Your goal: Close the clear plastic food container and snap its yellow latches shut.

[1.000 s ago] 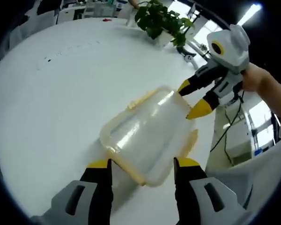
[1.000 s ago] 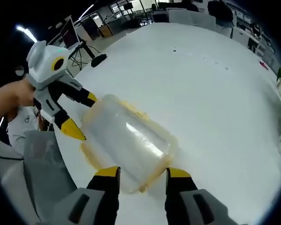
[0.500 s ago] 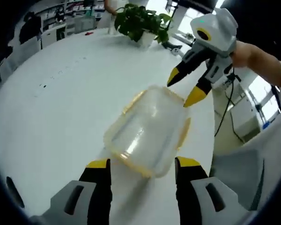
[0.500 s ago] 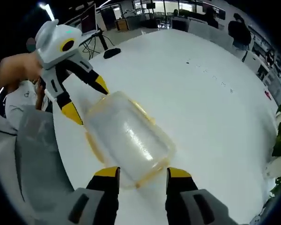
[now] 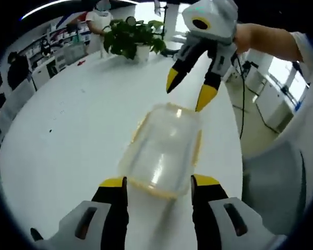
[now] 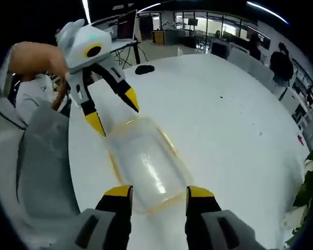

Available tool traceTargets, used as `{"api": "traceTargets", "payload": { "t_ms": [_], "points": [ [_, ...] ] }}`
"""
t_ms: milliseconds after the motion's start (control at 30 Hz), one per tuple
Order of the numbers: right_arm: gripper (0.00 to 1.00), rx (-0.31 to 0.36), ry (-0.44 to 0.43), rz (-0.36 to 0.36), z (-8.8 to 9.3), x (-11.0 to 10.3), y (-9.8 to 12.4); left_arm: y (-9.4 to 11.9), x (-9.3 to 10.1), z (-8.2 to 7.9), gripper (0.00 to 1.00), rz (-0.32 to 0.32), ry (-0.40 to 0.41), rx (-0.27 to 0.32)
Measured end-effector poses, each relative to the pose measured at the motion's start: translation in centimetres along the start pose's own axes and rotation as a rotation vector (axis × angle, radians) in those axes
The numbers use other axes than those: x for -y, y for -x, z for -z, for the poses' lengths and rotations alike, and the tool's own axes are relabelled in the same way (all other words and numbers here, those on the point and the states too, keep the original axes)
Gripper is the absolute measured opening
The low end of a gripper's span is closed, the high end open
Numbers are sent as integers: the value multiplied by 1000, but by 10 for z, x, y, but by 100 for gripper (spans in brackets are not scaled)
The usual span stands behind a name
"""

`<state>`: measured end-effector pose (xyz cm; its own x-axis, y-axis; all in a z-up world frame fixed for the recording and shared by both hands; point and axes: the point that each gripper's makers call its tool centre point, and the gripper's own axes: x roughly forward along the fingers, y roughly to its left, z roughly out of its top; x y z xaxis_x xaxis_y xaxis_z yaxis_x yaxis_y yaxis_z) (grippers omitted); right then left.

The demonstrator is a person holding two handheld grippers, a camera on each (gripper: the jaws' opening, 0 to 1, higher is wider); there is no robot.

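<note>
I have the clear plastic food container (image 5: 164, 153) lying flat on the white bench (image 5: 73, 130), lid down on it, lengthwise between my two grippers. My left gripper (image 5: 159, 183) has its jaws spread, one tip at each corner of the container's near end, and from here I cannot tell whether they touch it. My right gripper (image 6: 153, 191) is likewise spread, bracketing the opposite end; in the left gripper view I see the right gripper (image 5: 187, 88) hanging just above that far end, not touching it. I judge the box light and empty, thin-walled and somewhat springy, and smooth enough to slide on the bench if pushed from one end only, so I would steady it from one end while the other gripper presses. The places to work are the yellow latches (image 5: 198, 148) along the rim, not the clear walls, which would flex. Whether the latches are snapped down is too blurred to say. The left gripper view shows a potted plant (image 5: 129, 37) at the far side of the bench and a person beyond it; the right gripper view instead gives me office desks, a dark object (image 6: 144, 69) on the bench, and my own grey sleeve (image 6: 44, 166).
</note>
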<state>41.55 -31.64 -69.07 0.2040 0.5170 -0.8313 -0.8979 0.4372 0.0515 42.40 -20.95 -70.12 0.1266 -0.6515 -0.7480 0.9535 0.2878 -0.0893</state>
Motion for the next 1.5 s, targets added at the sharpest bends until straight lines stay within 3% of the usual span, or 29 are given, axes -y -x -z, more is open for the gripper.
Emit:
{"api": "traceTargets", "payload": {
  "t_ms": [300, 400, 500, 867, 1133, 1500],
  "points": [
    [30, 75, 90, -23, -19, -6, 3, 2, -2, -17, 31, -3, -108, 54],
    [30, 96, 124, -37, -26, -9, 3, 0, 0, -25, 31, 5, -126, 71],
    [27, 97, 162, -43, -30, -10, -1, -4, 4, -29, 24, 17, -150, 74],
    [25, 80, 224, -95, -32, -21, -10, -21, 20, -38, 20, 51, -264, 66],
    [24, 45, 291, -93, -30, -21, -22, -33, 29, -40, 17, 79, -312, 48],
    [25, 30, 283, -98, -31, -12, -32, -45, 36, -35, 18, 108, -334, 20]
  ]
}}
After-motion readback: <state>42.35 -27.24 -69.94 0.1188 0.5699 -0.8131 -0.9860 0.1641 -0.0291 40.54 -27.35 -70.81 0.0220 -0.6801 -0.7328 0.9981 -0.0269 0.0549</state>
